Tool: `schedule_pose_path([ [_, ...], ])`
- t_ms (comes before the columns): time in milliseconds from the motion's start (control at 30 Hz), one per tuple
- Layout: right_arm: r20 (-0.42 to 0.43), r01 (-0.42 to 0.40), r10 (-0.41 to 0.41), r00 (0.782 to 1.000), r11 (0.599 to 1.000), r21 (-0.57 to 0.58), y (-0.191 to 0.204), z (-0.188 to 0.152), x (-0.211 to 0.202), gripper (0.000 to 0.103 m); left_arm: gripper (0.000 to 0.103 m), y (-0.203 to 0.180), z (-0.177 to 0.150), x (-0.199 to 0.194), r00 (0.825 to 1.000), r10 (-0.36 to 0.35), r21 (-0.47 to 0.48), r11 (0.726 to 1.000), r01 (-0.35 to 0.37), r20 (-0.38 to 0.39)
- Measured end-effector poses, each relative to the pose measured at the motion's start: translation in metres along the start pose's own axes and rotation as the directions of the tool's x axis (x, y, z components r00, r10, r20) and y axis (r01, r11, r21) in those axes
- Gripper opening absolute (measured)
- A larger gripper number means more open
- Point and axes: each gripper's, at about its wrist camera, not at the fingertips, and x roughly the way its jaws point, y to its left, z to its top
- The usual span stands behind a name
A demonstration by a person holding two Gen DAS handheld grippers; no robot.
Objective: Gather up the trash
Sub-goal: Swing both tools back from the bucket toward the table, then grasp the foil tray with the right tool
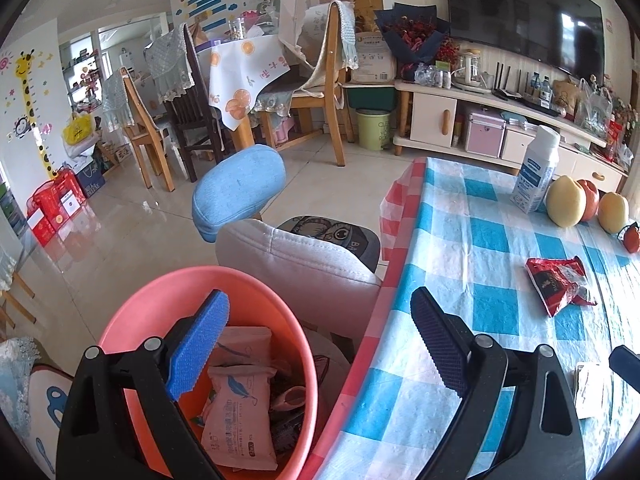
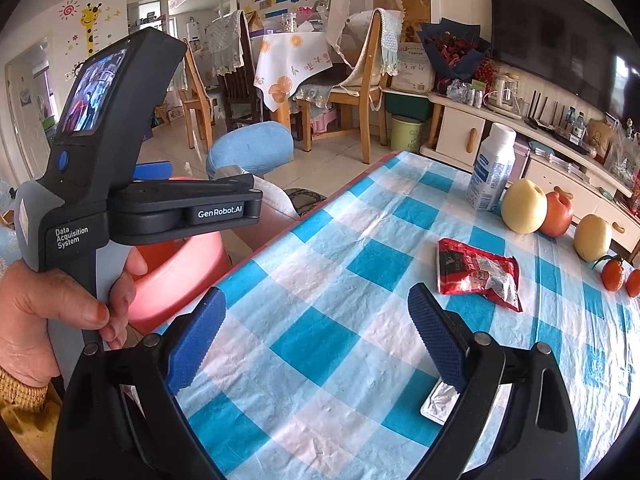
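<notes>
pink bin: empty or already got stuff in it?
Not empty. The left wrist view looks down into the pink bin and shows tissue packets and other scraps inside, below the rim.

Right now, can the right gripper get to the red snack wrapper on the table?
Probably yes. The right gripper is open and empty above the checked tablecloth, and the red snack wrapper lies flat ahead with only bare cloth between. The fruit and bottle sit farther back.

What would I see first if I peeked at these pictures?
The blue-and-white checked tablecloth, with a crumpled red wrapper lying beyond the open right claw. Then the pink bin beside the table, packets inside, under the open left claw.
</notes>
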Motion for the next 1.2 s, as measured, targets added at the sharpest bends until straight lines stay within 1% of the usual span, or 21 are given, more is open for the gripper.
schedule_pose_path([
  [467,0.007,0.032,-0.032,0.999,0.999,0.014,-0.033,-0.019,-0.024,0.093,0.091,-0.040,-0.003,-0.005,0.999,-0.044,0.085,0.995,0.043,0.010],
  [800,0.013,0.050,-0.051,0.999,0.997,0.064,-0.068,-0.037,-0.045,0.093,0.091,-0.081,-0.009,-0.008,0.996,-0.085,0.178,0.980,0.082,0.008],
  [1000,0.000,0.055,-0.056,0.998,0.993,0.102,-0.092,-0.056,-0.054,0.093,0.091,-0.097,-0.012,-0.009,0.992,-0.125,0.191,0.974,0.124,-0.008],
  [1200,-0.032,0.045,-0.041,0.999,0.986,0.158,-0.115,-0.070,-0.048,0.093,0.091,-0.108,-0.013,-0.010,0.984,-0.178,0.176,0.968,0.180,-0.025],
])
